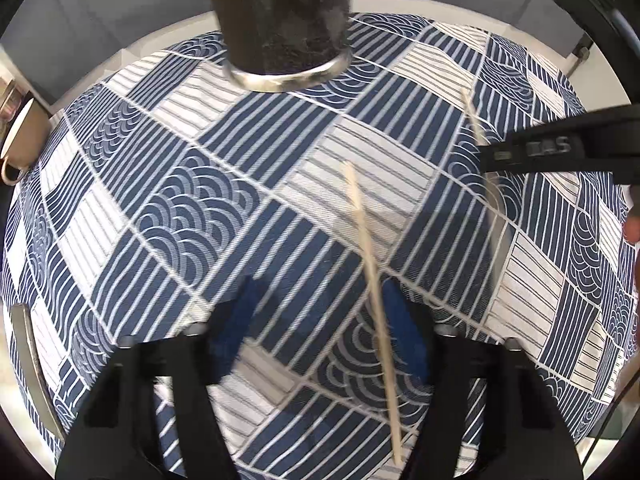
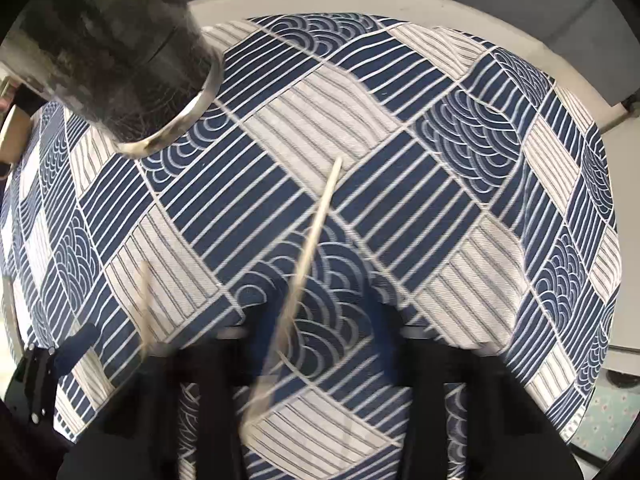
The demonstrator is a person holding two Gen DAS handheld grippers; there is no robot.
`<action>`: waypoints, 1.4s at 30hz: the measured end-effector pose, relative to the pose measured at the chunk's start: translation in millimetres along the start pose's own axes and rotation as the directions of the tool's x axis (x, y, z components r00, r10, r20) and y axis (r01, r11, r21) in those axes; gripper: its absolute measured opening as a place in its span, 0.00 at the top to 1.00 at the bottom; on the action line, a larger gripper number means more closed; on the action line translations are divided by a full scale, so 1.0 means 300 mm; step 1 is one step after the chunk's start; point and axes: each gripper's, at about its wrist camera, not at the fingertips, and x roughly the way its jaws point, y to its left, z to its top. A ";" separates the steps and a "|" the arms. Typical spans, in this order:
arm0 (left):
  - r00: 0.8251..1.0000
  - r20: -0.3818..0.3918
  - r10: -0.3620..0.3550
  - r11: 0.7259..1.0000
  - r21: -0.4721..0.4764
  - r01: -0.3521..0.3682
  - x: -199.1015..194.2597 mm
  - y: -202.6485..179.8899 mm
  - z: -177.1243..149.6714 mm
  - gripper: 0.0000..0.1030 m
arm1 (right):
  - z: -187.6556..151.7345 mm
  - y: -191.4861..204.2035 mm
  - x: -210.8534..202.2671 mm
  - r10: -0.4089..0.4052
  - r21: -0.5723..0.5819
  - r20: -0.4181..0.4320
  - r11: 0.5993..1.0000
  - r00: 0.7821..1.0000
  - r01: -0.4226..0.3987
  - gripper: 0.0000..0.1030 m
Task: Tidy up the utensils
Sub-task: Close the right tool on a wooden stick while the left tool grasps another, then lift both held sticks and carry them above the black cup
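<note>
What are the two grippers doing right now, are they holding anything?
Left gripper: jaws apart, a chopstick lying between them, not yet pinched.
Right gripper: closed on the other chopstick.

Black left gripper (image 1: pixel 320 344) with blue-padded jaws, silver screws.

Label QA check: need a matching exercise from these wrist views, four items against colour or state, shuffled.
Items:
1. utensil holder
2. mug
3. tablecloth
4. right claw

Descriptions:
A. blue and white pattern
B. dark, with a metal rim
C. shut on a chopstick
D. pale, at the cloth's edge

Pairs: 1-B, 2-D, 3-A, 4-C
</note>
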 end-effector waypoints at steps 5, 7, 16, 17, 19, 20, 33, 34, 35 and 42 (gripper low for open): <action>0.999 -0.046 -0.019 0.997 -0.079 0.015 -0.026 0.106 -0.033 0.95 | -0.001 -0.138 -0.019 -0.050 0.062 -0.001 0.997 0.999 0.050 0.96; 0.998 -0.060 -0.025 0.993 -0.118 0.017 -0.037 0.159 -0.057 0.95 | -0.007 -0.230 -0.029 -0.038 0.111 -0.011 0.993 0.999 0.039 0.96; 0.998 -0.056 0.032 0.975 -0.218 -0.044 -0.151 0.307 -0.099 0.95 | -0.036 -0.563 -0.151 0.080 0.260 0.052 0.961 0.995 -0.091 0.96; 0.998 -0.047 0.037 0.974 -0.222 -0.046 -0.172 0.318 -0.099 0.95 | -0.037 -0.582 -0.174 0.093 0.267 0.067 0.958 0.993 -0.108 0.96; 0.999 -0.019 0.046 0.972 -0.229 -0.049 -0.228 0.333 -0.086 0.95 | -0.035 -0.607 -0.227 0.108 0.275 0.104 0.952 0.989 -0.133 0.96; 0.998 0.000 0.056 0.971 -0.232 -0.055 -0.258 0.336 -0.074 0.95 | -0.052 -0.658 -0.260 0.115 0.274 0.121 0.951 0.986 -0.144 0.96; 0.976 0.187 0.109 0.975 -0.210 -0.069 -0.530 0.297 0.137 0.95 | 0.029 -0.483 -0.663 0.199 0.144 0.428 0.948 0.882 -0.284 0.96; 0.973 0.203 0.106 0.976 -0.210 -0.062 -0.556 0.300 0.156 0.95 | 0.038 -0.467 -0.717 0.209 0.120 0.453 0.949 0.867 -0.291 0.96; 0.969 0.218 0.112 0.976 -0.209 -0.066 -0.578 0.304 0.173 0.95 | 0.046 -0.450 -0.752 0.214 0.105 0.472 0.950 0.855 -0.295 0.96; 0.932 0.336 0.132 0.983 -0.168 -0.079 -0.755 0.285 0.311 0.95 | 0.117 -0.319 -0.963 0.242 -0.010 0.554 0.959 0.796 -0.285 0.95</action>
